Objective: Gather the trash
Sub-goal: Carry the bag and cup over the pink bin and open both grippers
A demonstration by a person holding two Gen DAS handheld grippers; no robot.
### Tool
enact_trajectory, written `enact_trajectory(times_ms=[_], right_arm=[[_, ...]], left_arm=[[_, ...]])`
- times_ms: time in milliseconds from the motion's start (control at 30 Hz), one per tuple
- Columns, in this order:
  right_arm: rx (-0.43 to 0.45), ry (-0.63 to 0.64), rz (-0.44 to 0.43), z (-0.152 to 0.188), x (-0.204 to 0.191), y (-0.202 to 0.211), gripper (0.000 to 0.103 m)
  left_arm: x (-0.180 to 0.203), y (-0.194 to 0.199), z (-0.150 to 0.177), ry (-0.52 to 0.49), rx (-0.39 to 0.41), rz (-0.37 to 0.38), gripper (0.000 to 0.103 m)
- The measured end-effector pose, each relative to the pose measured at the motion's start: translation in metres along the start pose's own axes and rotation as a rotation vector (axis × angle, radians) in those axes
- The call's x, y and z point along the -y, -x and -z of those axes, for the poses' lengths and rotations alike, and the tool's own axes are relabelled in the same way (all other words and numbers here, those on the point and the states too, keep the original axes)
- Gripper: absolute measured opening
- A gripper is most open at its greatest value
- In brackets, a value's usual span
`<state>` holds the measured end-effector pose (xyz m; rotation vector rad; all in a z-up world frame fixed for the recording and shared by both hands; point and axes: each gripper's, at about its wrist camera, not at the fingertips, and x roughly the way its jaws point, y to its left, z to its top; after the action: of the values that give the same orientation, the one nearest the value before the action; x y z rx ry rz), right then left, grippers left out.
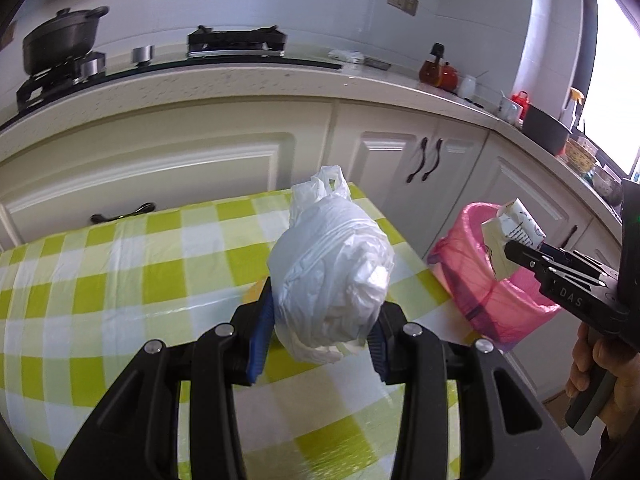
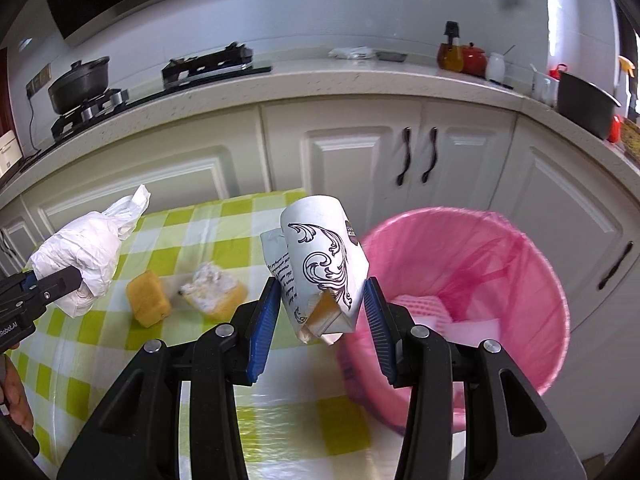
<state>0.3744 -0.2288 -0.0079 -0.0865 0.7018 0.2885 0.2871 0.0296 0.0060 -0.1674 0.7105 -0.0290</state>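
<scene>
So the job looks partly done, as a judgement from what lies where: the pink plastic bin lined with a pink bag (image 2: 472,292) already has some pale pink and white scraps at its bottom, two pieces are in hand, and two more wait on the counter with the green-and-white checked plastic cloth (image 2: 100,360)

The right gripper (image 2: 324,312) has its jaws closed around a crumpled white paper cup printed with dark scrollwork (image 2: 320,268); the cup is squashed and creased, its brown inner face showing at a torn fold low between the blue pads, and it juts up and forward past the tips. The bin sits ahead and to the right of these jaws, its rim just beyond the right pad, so the cup is not yet over the opening

The left gripper (image 1: 326,308) has its jaws pressed on a wadded white plastic bag (image 1: 332,276), a soft, bunched ball with loose handles standing up beyond the tips. The bin is well off to the right of these jaws

Still to collect, ahead and left of the right jaws: a yellow sponge-like block (image 2: 147,298) and a yellow chunk topped with white crumbly stuff (image 2: 214,292), side by side on the cloth; what they are exactly I cannot tell
</scene>
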Motion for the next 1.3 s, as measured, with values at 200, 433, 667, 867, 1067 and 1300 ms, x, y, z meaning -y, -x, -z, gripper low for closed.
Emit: enact_trajectory(times_ms=[200, 433, 667, 867, 1067, 1300], right_arm=[[0.026, -0.037, 0.047, -0.001, 0.039, 0.013, 0.042], [0.055, -0.085, 0.107, 0.000, 0.086, 0.023, 0.042], [0.107, -0.108, 0.146, 0.005, 0.123, 0.027, 0.042], [0.104, -0.125, 0.160, 0.012, 0.143, 0.021, 0.042], [0.123, -0.144, 0.167, 0.017, 0.164, 0.020, 0.043], [0.133, -0.143, 0.173, 0.018, 0.175, 0.017, 0.051]], left_arm=[[0.042, -0.013, -0.016, -0.049, 0.001, 0.039, 0.040], [0.095, -0.031, -0.032, -0.108, -0.005, 0.085, 0.040], [0.144, -0.056, -0.041, -0.167, -0.017, 0.120, 0.040], [0.187, -0.075, -0.043, -0.217, -0.023, 0.152, 0.040], [0.214, -0.093, -0.043, -0.244, -0.029, 0.172, 0.040], [0.232, -0.104, -0.045, -0.244, -0.016, 0.199, 0.056]])
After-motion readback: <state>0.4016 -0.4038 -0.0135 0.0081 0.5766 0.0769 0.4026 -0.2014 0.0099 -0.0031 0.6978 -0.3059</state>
